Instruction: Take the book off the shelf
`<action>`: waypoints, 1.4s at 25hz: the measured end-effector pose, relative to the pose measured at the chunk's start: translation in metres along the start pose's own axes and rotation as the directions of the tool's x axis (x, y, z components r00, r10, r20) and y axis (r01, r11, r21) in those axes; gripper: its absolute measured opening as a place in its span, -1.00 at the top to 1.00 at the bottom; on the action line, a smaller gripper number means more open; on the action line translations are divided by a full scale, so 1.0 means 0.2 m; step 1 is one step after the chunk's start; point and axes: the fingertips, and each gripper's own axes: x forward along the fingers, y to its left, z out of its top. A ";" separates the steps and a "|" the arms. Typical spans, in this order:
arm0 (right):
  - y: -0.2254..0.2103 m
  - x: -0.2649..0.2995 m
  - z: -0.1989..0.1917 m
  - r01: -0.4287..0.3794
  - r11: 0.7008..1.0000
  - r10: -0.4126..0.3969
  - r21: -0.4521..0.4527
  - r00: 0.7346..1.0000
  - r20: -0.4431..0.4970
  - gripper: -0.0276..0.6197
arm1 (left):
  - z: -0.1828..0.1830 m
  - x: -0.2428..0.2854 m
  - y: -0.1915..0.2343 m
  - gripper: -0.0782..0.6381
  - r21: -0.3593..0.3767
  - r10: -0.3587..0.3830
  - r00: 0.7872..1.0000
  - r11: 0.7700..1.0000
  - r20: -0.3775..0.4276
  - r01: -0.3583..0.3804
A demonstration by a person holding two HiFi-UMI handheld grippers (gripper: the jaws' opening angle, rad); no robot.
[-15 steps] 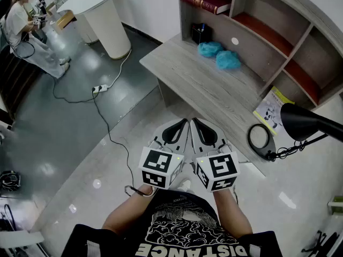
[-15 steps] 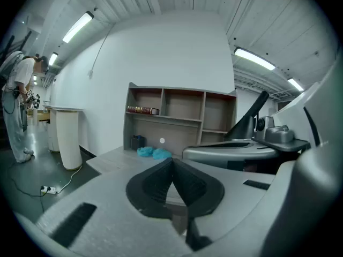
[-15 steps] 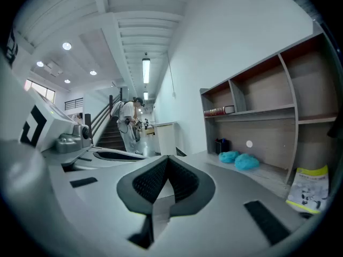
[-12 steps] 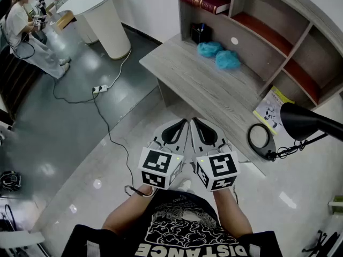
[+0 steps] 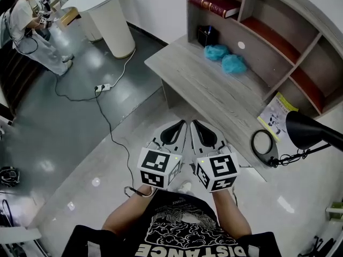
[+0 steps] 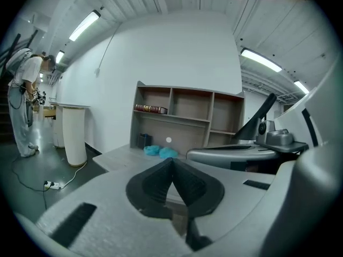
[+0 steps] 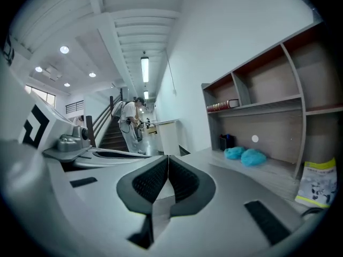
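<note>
A dark red book (image 5: 216,3) lies flat in the top left compartment of the wooden shelf unit (image 5: 278,46); it also shows as a thin red book (image 6: 150,109) and book (image 7: 224,106) in the two gripper views. My left gripper (image 5: 182,125) and right gripper (image 5: 194,124) are side by side in front of my body, well short of the desk (image 5: 214,92) and far from the book. Both are shut with nothing between their pads.
Two blue cloth bundles (image 5: 226,59) and a black box (image 5: 206,35) sit at the back of the desk. A black desk lamp (image 5: 303,135) and a leaflet (image 5: 276,116) are at the right. A white round table (image 5: 107,15), a floor cable (image 5: 104,87) and a standing person (image 5: 32,31) are at the left.
The view has shifted slightly, so the desk and shelf sit a little lower and further right in the picture. The grippers keep their place and stay shut.
</note>
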 end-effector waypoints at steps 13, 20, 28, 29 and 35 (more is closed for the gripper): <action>-0.06 0.45 0.05 0.070 0.998 -0.070 0.009 0.997 -0.032 0.86 | 0.08 0.26 0.37 0.76 -0.020 -0.071 0.997 0.997 -0.013 0.071; -0.06 0.74 0.12 0.122 0.993 -0.122 0.000 0.992 -0.041 0.86 | 0.17 0.38 0.64 0.76 -0.013 -0.121 0.993 0.993 -0.011 0.121; -0.02 0.98 0.21 0.200 0.980 -0.200 -0.012 0.979 -0.042 0.86 | 0.27 0.43 0.89 0.76 -0.010 -0.194 0.981 0.981 0.000 0.194; -0.01 1.00 0.22 0.208 0.978 -0.209 -0.013 0.977 -0.039 0.86 | 0.28 0.44 0.92 0.76 -0.007 -0.203 0.979 0.979 0.000 0.203; 0.00 1.09 0.25 0.245 0.969 -0.246 -0.019 0.969 -0.032 0.86 | 0.32 0.49 0.99 0.76 0.001 -0.244 0.970 0.970 0.001 0.244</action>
